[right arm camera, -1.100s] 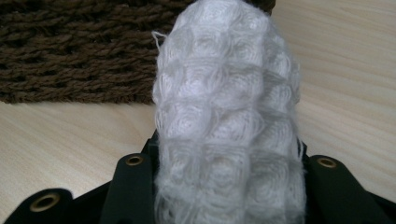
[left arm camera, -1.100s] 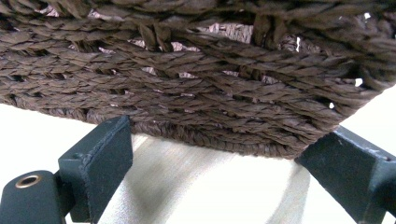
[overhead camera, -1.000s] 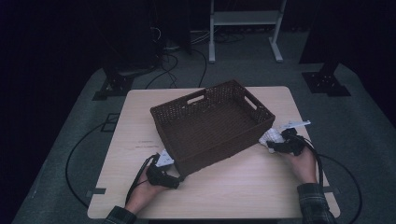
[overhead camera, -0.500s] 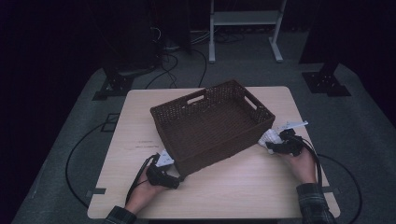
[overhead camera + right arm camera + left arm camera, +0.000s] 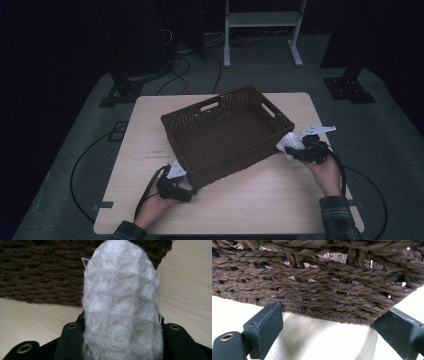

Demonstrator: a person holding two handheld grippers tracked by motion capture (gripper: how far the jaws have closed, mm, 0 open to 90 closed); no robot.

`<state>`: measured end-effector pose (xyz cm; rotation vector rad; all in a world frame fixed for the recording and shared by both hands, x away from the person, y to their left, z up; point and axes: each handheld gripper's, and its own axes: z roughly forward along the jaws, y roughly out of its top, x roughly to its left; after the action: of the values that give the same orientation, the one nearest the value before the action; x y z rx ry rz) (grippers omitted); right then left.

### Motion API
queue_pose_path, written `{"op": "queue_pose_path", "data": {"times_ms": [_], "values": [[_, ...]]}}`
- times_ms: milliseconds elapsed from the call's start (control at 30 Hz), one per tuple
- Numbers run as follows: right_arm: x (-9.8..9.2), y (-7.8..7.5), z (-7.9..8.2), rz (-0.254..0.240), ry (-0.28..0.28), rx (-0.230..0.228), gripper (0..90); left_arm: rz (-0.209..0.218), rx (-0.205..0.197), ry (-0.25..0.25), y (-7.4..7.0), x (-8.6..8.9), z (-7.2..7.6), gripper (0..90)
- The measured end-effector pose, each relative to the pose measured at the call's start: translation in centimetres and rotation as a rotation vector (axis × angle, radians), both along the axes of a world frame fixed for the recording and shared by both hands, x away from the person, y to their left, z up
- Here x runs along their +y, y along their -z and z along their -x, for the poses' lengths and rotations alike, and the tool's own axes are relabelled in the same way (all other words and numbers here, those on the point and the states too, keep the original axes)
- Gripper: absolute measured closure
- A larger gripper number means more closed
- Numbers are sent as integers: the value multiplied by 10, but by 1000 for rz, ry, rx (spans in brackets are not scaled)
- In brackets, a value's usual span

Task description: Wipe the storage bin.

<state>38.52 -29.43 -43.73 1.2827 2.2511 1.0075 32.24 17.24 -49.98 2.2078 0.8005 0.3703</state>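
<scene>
The white cloth is pinched in the right tool, left tool spread, over a pale wooden table on grey carpet.

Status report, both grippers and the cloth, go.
Right gripper shut on white cloth, beside basket. Left gripper open at basket's near corner. Nothing in the way.

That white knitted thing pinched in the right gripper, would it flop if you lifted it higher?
Probably. The white knitted cloth looks soft and waffle-textured, bulging between the right gripper's jaws, so it likely sags once loose. It seems light for its bulk. Its fuzzy yarn should resist slipping, though it could snag on the wicker basket.
</scene>
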Motion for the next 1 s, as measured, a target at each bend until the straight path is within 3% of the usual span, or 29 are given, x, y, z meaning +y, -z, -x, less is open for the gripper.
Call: {"op": "queue_pose_path", "data": {"times_ms": [500, 1000], "values": [[5, -32, 11, -38, -26, -88, 539, 2, 1, -1, 0, 0, 0, 92], [9, -16, 5, -18, -31, -36, 539, 0, 0, 0, 0, 0, 0, 92]]}}
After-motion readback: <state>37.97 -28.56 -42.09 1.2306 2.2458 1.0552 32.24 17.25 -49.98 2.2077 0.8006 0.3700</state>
